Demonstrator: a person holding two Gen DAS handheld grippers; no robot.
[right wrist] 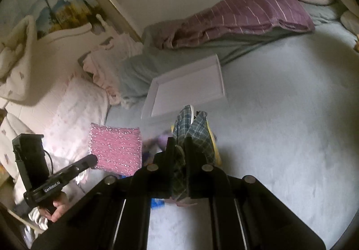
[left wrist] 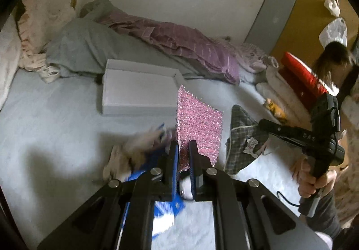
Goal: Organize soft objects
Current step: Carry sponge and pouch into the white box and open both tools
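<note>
In the left wrist view my left gripper [left wrist: 184, 149] is shut on the lower edge of a pink glittery cloth [left wrist: 199, 122], which stands up above the bed. To its right my right gripper [left wrist: 261, 124] holds a grey plaid cloth item with a small bear patch [left wrist: 242, 138], hanging in the air. The right wrist view shows the right gripper [right wrist: 179, 144] shut on that plaid cloth [right wrist: 195, 129], and the left gripper [right wrist: 93, 159] with the pink cloth [right wrist: 116, 149] at the left. A shallow white box [left wrist: 139, 90] [right wrist: 188, 88] lies open just beyond both.
A small heap of blue and white soft things [left wrist: 143, 153] lies under the left gripper. A purple striped blanket [left wrist: 179, 41] and a grey cover [left wrist: 85, 48] lie along the wall. Pillows [right wrist: 74, 111] are at the bed's head. A person's hand [left wrist: 314, 180] grips the right handle.
</note>
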